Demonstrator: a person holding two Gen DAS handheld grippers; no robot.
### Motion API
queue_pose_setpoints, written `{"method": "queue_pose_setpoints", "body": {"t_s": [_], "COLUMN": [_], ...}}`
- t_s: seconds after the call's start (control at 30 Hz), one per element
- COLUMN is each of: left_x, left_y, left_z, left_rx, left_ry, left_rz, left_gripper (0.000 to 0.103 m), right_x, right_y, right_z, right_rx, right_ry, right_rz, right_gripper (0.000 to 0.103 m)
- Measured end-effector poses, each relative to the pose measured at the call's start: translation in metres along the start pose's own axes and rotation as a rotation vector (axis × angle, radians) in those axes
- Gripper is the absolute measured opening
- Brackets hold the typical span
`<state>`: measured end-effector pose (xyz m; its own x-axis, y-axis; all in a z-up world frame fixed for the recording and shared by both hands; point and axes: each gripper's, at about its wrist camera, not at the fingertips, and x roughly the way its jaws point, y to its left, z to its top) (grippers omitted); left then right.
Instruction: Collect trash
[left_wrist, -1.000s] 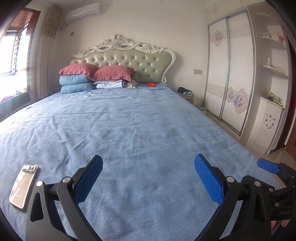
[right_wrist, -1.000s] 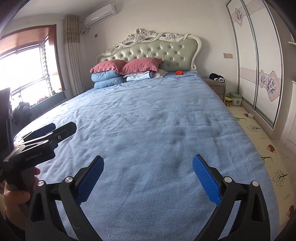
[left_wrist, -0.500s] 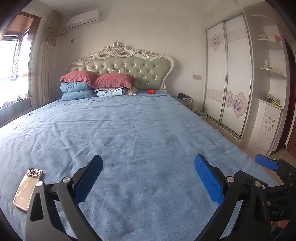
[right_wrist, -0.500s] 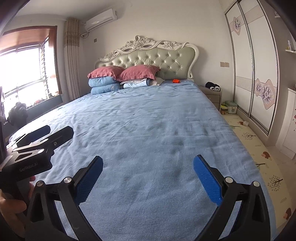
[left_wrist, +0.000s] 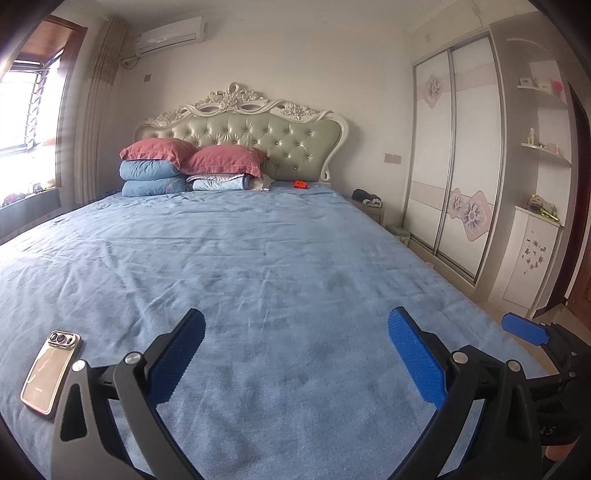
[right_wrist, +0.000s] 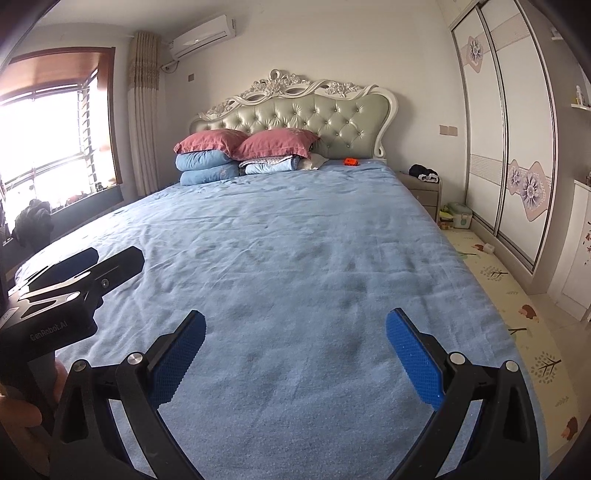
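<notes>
Presently, entries as we find them:

Left gripper (left_wrist: 295, 354): our fingers stand spread wide and hold nothing, low over the foot of the bed (left_wrist: 280, 258).
Right gripper (right_wrist: 293, 354): fingers likewise spread and bare, beside the left one.
Trash: no plain litter shows on the blue cover; the likeliest item we judge to be the small orange object (right_wrist: 351, 161) at the far end, just below the headboard (right_wrist: 295, 114), well apart from both grippers.
Phone (left_wrist: 50, 373): lies flat on the cover just beside our left fingers.
Risk, wrong item: we might take the phone for rubbish because it is nearest.
Risk, reach: leaning far could drag the cover or topple the stacked pillows (right_wrist: 243, 155).
Risk, identity: the orange object is too small to tell; it may not be trash.
</notes>
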<state>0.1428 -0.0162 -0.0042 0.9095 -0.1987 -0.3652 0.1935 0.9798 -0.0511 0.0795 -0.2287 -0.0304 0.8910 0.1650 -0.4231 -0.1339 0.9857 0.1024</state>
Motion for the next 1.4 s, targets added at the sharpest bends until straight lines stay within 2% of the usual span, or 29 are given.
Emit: {"method": "queue_pose_setpoints", "body": {"t_s": [0.2,0.57,0.83,1.23,1.4], "left_x": [-0.005,0.001,0.002,-0.001,0.000], "left_y": [-0.007,-0.011,-0.016,-0.011,-0.007], "left_z": [-0.002,-0.001,-0.003,-0.001,-0.001], "left_rx": [0.032,0.027,0.062,0.031,0.005], "left_ry": [-0.033,-0.005,-0.002,-0.004,0.009], "left_rz": [0.030,0.043,0.112,0.085,0.131], "left_gripper": [0.099,0.099,0.099,0.099,0.099], "right_x": [0.000,0.000,-0.001,-0.002,-0.002], "right_y": [-0.001,-0.003,-0.003,-0.006,-0.007], "right_z": [0.000,0.001,0.000,-0.001,-0.001], "right_rx": [0.002,0.001,-0.002,0.011,0.014], "right_ry": [0.000,0.000,-0.008,0.003,0.001], "right_rz": [-0.005,-0.006,-0.003,-0.002,-0.003], "right_gripper": [0.095,0.095,0.095,0.095,0.095]}}
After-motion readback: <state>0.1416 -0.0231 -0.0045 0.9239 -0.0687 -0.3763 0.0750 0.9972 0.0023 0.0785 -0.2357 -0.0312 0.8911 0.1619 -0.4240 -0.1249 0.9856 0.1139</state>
